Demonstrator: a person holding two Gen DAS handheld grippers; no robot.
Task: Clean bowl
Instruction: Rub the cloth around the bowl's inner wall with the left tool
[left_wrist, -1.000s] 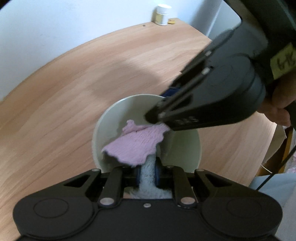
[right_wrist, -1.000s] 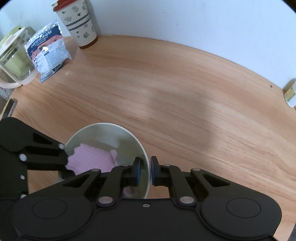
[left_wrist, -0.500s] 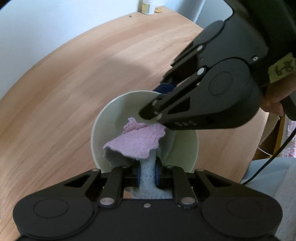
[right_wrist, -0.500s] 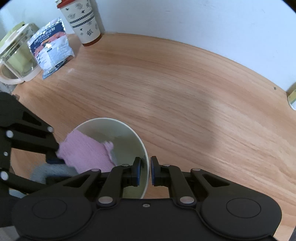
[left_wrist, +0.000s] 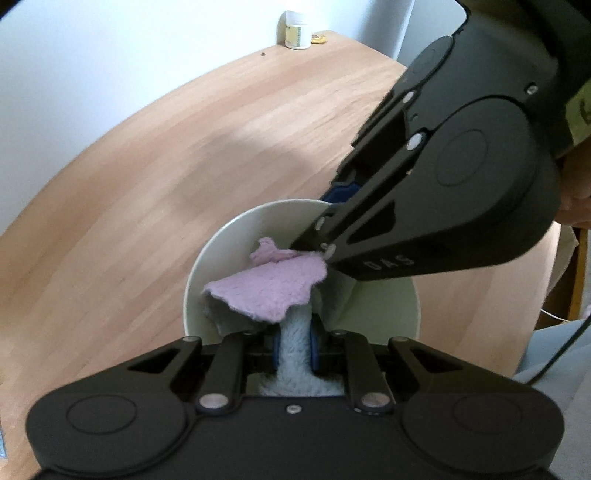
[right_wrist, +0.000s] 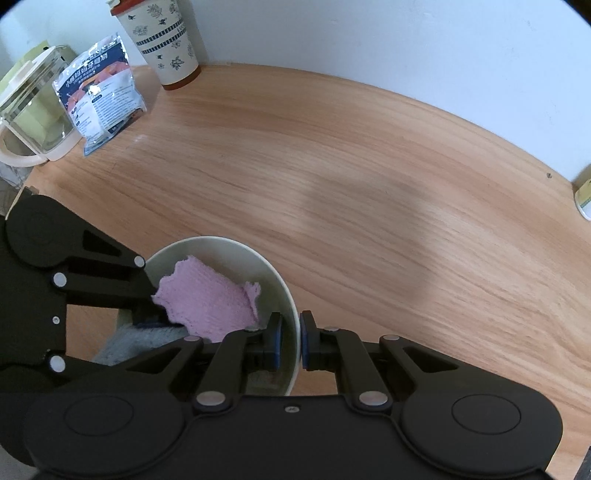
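Bowl (right_wrist: 284, 295): pale, on the table (right_wrist: 388, 192), near its front edge; rim caught between the pads of the right gripper (right_wrist: 290, 345), one pad inside the wall, one outside, pressed onto it. Possibly tipped a little toward the left; hard to tell through the fisheye.

Cloth (left_wrist: 269, 291): pink face up, pale blue underside, bunched into a stem and pinched tight in the left gripper (left_wrist: 294, 345); free end fanned out inside the bowl, over its near wall, with one corner touching the far wall.

Stage, as judged: mid-wipe. Holding and cloth-in-bowl both in place; wiping under way or about to be. No dirt or wet visible on the bare inner wall, so share already cleaned not tellable. Bottom of bowl hidden under cloth and gripper.

Left to do, as judged: sweep round the remaining wall and bottom, lift cloth out, let go of rim.

Elsewhere on table, well apart from bowl: printed cup (right_wrist: 166, 40), foil packet (right_wrist: 99, 96), clear jug (right_wrist: 33, 118) at far left; small jar (left_wrist: 298, 30) at far corner.
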